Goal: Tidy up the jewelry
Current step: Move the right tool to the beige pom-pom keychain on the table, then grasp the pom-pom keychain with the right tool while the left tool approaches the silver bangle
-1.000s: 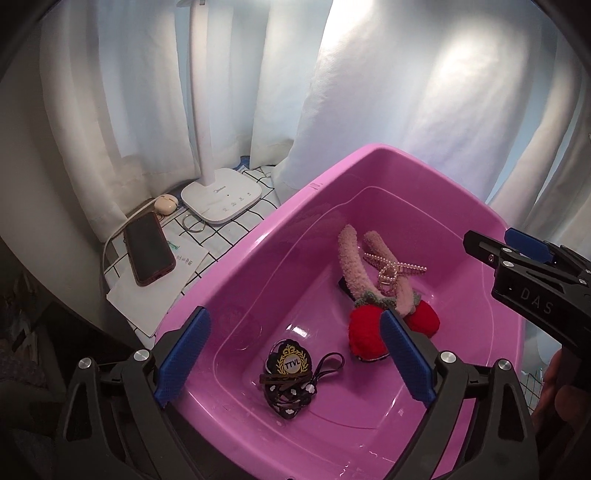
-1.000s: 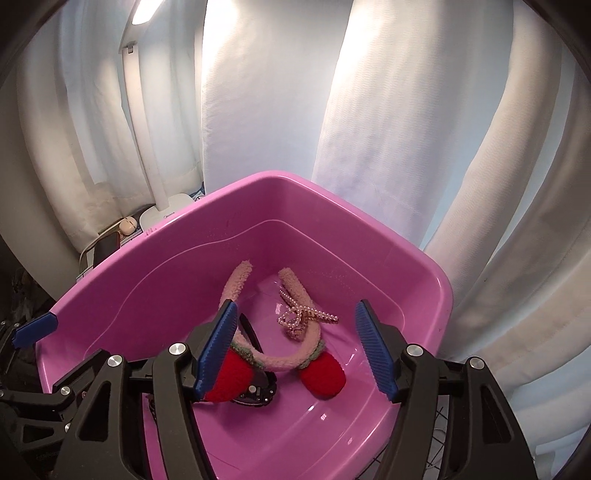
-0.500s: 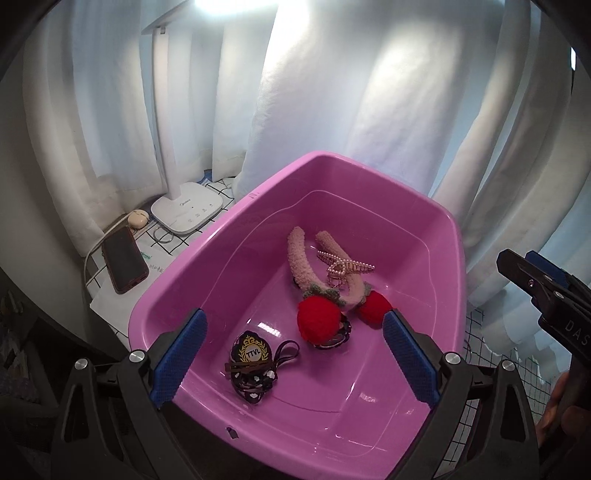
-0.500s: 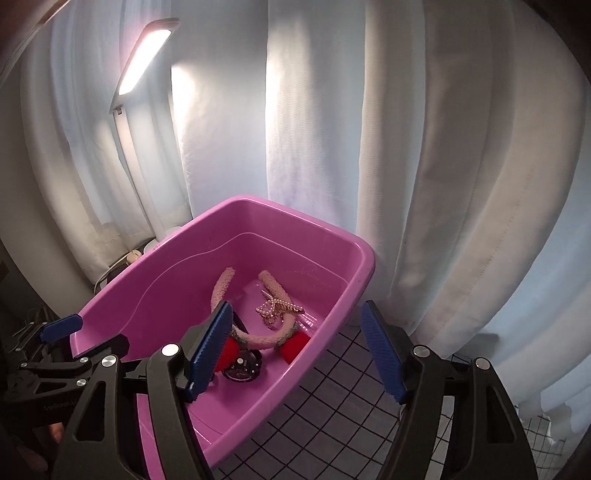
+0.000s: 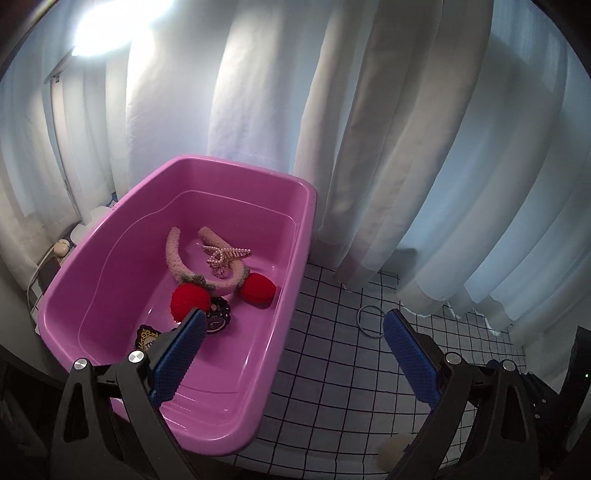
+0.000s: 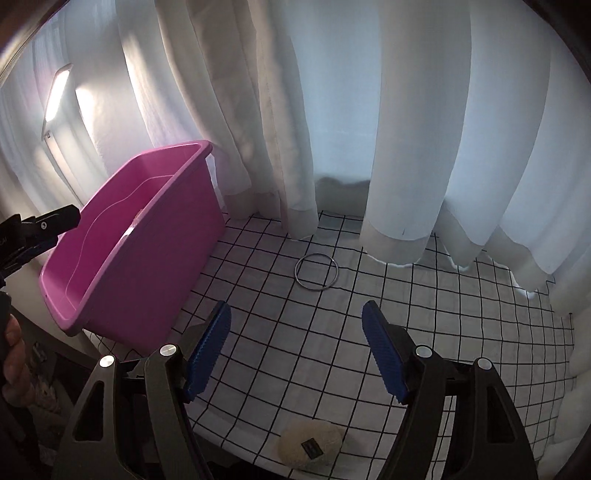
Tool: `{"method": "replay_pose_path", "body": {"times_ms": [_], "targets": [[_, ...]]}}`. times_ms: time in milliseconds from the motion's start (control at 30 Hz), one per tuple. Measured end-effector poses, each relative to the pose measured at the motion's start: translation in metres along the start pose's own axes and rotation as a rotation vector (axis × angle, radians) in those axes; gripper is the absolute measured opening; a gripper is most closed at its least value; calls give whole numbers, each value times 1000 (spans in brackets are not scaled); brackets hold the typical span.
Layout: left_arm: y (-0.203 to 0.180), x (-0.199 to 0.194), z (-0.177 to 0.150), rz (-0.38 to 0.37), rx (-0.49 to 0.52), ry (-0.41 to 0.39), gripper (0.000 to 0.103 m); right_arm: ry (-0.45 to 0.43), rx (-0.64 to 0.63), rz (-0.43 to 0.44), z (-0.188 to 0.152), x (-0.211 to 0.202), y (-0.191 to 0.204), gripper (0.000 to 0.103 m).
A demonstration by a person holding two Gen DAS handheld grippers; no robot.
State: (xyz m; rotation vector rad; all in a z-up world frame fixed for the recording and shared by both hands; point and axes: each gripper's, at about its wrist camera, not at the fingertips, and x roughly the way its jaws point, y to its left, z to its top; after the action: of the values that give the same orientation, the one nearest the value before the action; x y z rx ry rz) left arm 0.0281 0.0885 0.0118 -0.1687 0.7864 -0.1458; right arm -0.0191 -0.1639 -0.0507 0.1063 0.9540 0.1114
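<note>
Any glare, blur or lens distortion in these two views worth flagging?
Left wrist: the lamp blows out to white top left, and curtain folds bow with the fisheye. Right wrist: dimmer and bluish, grid cloth lines curve toward the edges, the ring stays sharp; no motion blur in either.

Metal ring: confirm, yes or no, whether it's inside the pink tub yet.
No. The metal ring lies flat on the checked cloth, outside the pink tub.
</note>
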Motion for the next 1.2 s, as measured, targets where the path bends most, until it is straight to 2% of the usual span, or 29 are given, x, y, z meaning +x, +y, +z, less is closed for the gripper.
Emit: {"method": "replay_pose_path", "body": {"times_ms": [133, 267, 367, 467, 633, 833, 1200], "targets": [[-27, 13, -10, -36, 54, 34, 95, 120, -11, 10, -54, 25, -5, 70], [-45, 31, -22, -59, 76, 95, 95, 222, -26, 5, -92, 60, -3, 70], [-56, 41, -31, -66, 98, 130, 95, 249, -54, -21, -111, 77, -2, 70], [-66, 49, -40, -69, 118, 156, 95, 269, -44, 3, -125, 90, -7, 70], [-75, 65, -51, -53, 138, 194, 95, 227, -42, 18, -145, 103, -17, 70], [-85, 95, -64, -39, 140, 231, 95, 159, 0, 12, -135, 107, -38, 69], [-112, 209, -76, 12, 136, 284, 95, 109, 81, -66, -62, 139, -90, 69]]}}
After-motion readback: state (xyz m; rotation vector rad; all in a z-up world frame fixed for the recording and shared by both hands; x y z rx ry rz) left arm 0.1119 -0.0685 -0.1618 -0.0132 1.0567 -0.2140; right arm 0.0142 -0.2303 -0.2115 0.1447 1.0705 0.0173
